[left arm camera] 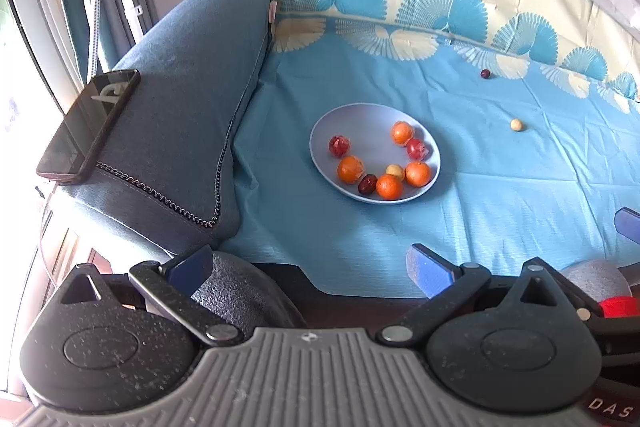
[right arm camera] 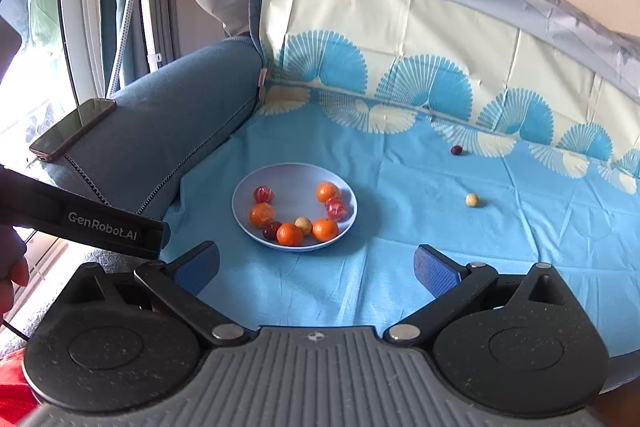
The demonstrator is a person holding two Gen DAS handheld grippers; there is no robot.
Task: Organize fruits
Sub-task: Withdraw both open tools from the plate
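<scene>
Claws hang spread and empty, both tilted down toward the sofa seat. The left claw (left arm camera: 312, 267) sits above the seat's near edge, its blue pads (left arm camera: 430, 273) wide apart with nothing between them; the right claw (right arm camera: 318, 267) is likewise wide open over the blue cloth (right arm camera: 480, 267), its pads bare. In the right wrist view the left tool's black body (right arm camera: 88, 223) crosses the left side, with part of a hand (right arm camera: 10, 267) at the frame edge. The plate (left arm camera: 348, 123) lies on the cloth well ahead of both claws, nearer the armrest (left arm camera: 192, 75) than the backrest. It holds four oranges, one of them (left arm camera: 350, 169) toward its left, two red fruits (left arm camera: 339, 145), a dark date (left arm camera: 367, 184) and a pale round fruit (left arm camera: 395, 169), most of them gathered along the near and right rim. Two fruits lie loose on the cloth to the right of the plate, apart from it and from each other: a pale one (left arm camera: 516, 125) mid-seat and a dark one (left arm camera: 485, 73) farther back, near the foot of the backrest. A phone (left arm camera: 88, 125) rests on the armrest, at the left.
</scene>
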